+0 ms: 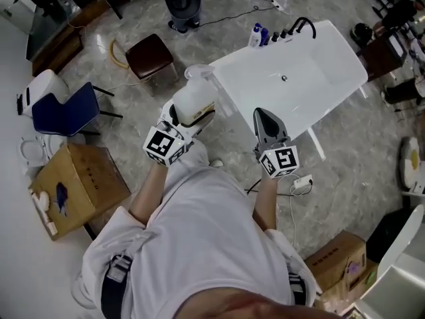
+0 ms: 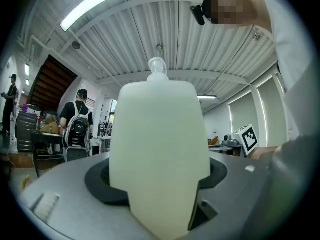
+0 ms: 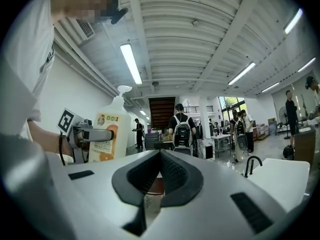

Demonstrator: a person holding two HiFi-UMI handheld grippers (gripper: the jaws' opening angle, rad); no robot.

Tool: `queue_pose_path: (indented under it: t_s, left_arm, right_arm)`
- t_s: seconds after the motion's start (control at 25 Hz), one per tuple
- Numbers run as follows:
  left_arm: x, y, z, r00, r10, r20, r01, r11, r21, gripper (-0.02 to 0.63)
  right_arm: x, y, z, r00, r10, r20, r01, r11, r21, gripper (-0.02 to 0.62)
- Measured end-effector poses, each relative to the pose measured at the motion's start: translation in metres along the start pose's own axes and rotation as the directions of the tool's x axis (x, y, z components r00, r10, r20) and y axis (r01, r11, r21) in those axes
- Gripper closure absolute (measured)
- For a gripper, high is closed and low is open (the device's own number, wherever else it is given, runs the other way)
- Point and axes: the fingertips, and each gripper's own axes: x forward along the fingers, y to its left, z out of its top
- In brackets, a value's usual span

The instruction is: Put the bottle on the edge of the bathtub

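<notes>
A big white pump bottle with an orange label is held up in the air, my left gripper shut on its body. In the left gripper view the bottle fills the middle between both jaws, pump head on top. It hangs just off the near left corner of the white bathtub. My right gripper is shut with nothing in it, near the tub's front rim. The right gripper view shows its jaw tips meeting, with the bottle and the left gripper to its left.
Small bottles and a black tap stand at the tub's far end. A brown stool, a blue chair and a cardboard box are on the left. A power strip lies on the floor. People stand beyond.
</notes>
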Motion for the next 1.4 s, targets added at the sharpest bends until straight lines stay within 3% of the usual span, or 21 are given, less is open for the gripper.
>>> queue_pose_path:
  t_s: [0.36,0.76,1.12,1.4]
  left_arm:
    - [0.034,0.015,-0.002,1.000,0.023,-0.007,-0.023,0.999,-0.024,0.260]
    - [0.109,0.052,-0.016,1.000,-0.024,-0.001,0.024,0.998,-0.055,0.260]
    - [0.181,0.137,-0.017,0.993,-0.118,0.027,0.119,0.992,-0.045,0.261]
    - [0.244,0.209,-0.018,0.968,-0.244,0.057,0.243,0.970,0.012,0.261]
  right_arm:
    - [0.008,-0.039,-0.009,1.000,0.007,-0.006,-0.007,1.000,0.027,0.594]
    - [0.050,-0.099,-0.012,0.999,-0.030,-0.034,0.031,0.999,0.015,0.594]
    - [0.149,-0.151,-0.006,0.996,-0.064,-0.063,0.065,0.998,0.006,0.594]
    - [0.224,-0.190,-0.008,0.992,-0.117,-0.048,0.119,0.992,0.049,0.594]
